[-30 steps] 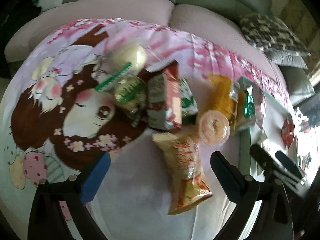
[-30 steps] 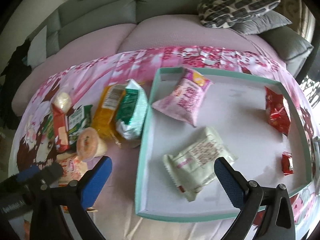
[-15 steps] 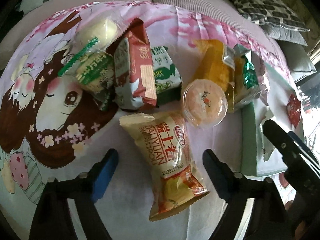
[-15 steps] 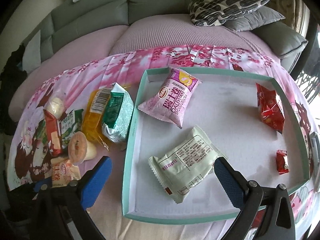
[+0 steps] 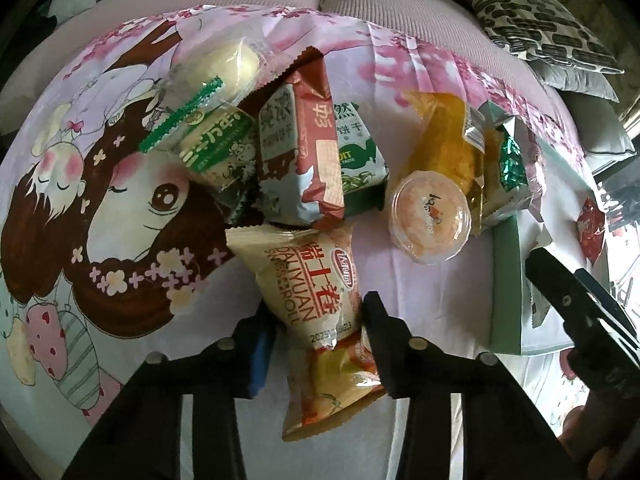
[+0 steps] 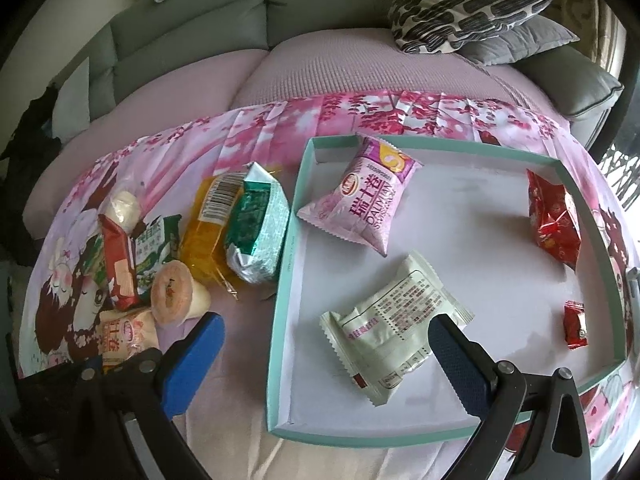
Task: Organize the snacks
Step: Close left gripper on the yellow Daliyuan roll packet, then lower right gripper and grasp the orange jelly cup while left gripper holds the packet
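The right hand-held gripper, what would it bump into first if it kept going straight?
Probably the pale green snack packet lying in the teal tray, right ahead between the open right hand-held gripper fingers; depth is uncertain.

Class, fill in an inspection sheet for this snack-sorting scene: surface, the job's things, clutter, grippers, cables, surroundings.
Surface: pink cartoon-print cloth spread over a table.
Job's things: teal tray holds a pink Swiss roll pack, a pale green pack and two red packs; unsorted snacks lie left of it, among them a jelly cup.
Clutter: nothing seen.
Grippers: left gripper closed on the beige Swiss roll pack; right gripper open, over the tray's near edge.
Cables: nothing seen.
Surroundings: grey sofa, patterned cushion.
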`<state>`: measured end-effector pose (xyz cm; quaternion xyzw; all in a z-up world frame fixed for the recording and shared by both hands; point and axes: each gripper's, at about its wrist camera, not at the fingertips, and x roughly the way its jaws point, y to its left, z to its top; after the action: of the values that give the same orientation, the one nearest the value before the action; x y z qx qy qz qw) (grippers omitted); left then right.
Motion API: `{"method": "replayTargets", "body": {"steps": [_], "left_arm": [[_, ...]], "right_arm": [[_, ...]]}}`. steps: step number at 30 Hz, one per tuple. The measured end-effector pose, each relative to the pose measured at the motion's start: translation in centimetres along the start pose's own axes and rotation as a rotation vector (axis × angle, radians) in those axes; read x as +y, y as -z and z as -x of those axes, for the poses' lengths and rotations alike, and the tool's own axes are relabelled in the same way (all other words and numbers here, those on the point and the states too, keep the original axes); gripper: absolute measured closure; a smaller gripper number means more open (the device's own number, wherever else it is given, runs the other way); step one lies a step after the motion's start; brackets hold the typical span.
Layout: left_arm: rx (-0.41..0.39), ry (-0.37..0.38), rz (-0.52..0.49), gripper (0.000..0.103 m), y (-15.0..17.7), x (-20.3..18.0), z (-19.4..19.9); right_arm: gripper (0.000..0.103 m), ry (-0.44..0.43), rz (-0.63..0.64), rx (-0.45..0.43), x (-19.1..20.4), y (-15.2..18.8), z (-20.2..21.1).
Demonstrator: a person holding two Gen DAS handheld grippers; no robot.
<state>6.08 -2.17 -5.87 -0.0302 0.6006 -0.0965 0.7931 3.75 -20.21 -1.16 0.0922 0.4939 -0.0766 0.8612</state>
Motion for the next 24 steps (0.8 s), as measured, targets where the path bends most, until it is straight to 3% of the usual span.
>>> {"method": "replayTargets", "body": {"steps": [14,24], "left_arm": [[-0.081,0.082,-0.053,0.066,-0.2,-0.2,3.7],[-0.188,0.115,-0.015,0.066,-0.2,1.2,7.4]], "right_arm": [[0.0,-0.003,0.003,-0.007,0.2,-0.1,0.3],[0.0,-0.014,0.021,-0.024,1.0,-0.1,0.6]]}}
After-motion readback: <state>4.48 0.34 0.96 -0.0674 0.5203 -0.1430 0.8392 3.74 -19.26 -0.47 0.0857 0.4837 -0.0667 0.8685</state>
